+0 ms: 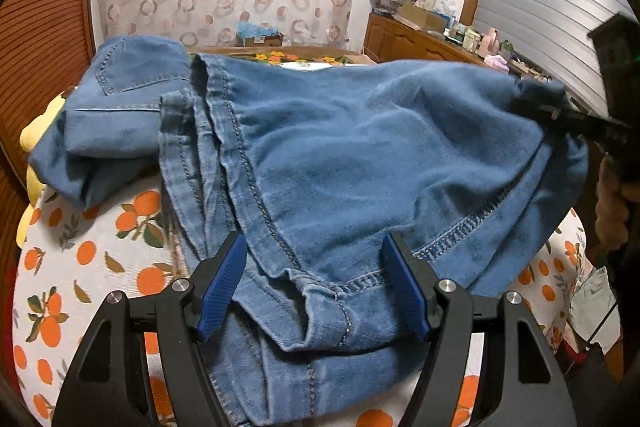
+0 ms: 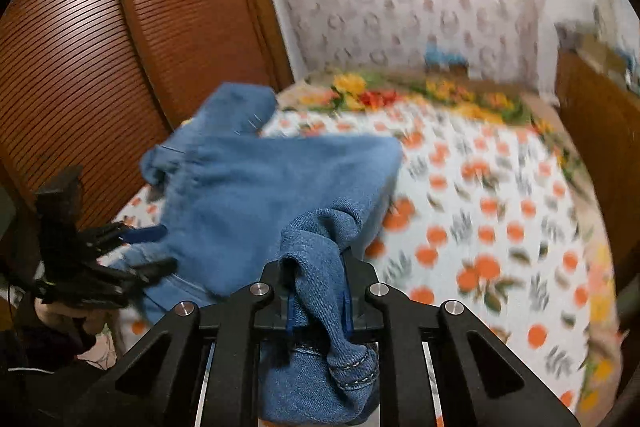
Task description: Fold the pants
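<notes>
Blue denim pants (image 1: pixel 344 155) lie bunched across the bed, waistband and a back pocket at the far left. My left gripper (image 1: pixel 314 287) is open, its blue pads either side of a hem corner of the pants, not clamped. My right gripper (image 2: pixel 318 301) is shut on a fold of the pants (image 2: pixel 264 195) and holds it lifted above the bed. In the left wrist view the right gripper (image 1: pixel 560 115) shows at the right edge, pinching the cloth. In the right wrist view the left gripper (image 2: pixel 152 247) shows at the left, open by the pants' edge.
The bed has a white sheet with orange fruit print (image 2: pixel 480 207). A ribbed wooden wardrobe door (image 2: pixel 140 39) stands at the left. A wooden cabinet (image 1: pixel 412 39) with clutter stands at the far right. A yellow soft item (image 1: pixel 34 135) lies at the bed's left edge.
</notes>
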Available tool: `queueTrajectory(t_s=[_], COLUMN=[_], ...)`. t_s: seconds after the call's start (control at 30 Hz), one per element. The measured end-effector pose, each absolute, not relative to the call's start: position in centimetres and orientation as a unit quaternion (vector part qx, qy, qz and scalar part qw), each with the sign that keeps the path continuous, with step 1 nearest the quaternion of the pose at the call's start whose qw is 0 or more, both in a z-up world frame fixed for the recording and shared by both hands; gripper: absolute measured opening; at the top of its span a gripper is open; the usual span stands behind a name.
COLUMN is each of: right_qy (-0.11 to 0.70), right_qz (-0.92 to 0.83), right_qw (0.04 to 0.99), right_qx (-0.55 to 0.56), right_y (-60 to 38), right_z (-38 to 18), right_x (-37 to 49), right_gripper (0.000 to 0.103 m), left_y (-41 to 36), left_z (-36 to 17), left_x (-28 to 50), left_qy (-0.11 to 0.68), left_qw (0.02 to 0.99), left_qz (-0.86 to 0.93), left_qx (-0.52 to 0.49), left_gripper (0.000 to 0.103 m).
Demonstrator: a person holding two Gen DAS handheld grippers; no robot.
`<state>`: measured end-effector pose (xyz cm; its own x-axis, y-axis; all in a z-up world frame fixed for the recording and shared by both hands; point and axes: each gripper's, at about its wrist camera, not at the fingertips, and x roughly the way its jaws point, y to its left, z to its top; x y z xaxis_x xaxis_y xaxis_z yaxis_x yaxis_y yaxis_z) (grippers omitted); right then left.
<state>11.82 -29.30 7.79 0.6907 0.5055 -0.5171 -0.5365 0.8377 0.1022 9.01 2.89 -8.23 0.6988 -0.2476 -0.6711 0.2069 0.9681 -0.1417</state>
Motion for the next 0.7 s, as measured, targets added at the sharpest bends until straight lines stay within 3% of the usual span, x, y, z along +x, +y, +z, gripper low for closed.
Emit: queueTrajectory(t_s=[0.33, 0.7], right_qy=[0.223, 0.236], right_qz=[0.357, 0.439], right_qw=[0.903, 0.861], right_qx=[-0.087, -0.102], right_y=[-21.1, -15.0], right_z=[10.2, 6.4], right_x=[8.8, 10.2], right_gripper=[0.016, 0.016], left_y=[7.6, 12.2], left_z=[-5.5, -4.5], left_x=[6.5, 4.9], left_qy=[0.337, 0.322], left_qw=[0.936, 0.944], left_qz=[-0.090, -0.041], left_qx=[-0.052, -0.061], left_gripper=[0.071, 0.071])
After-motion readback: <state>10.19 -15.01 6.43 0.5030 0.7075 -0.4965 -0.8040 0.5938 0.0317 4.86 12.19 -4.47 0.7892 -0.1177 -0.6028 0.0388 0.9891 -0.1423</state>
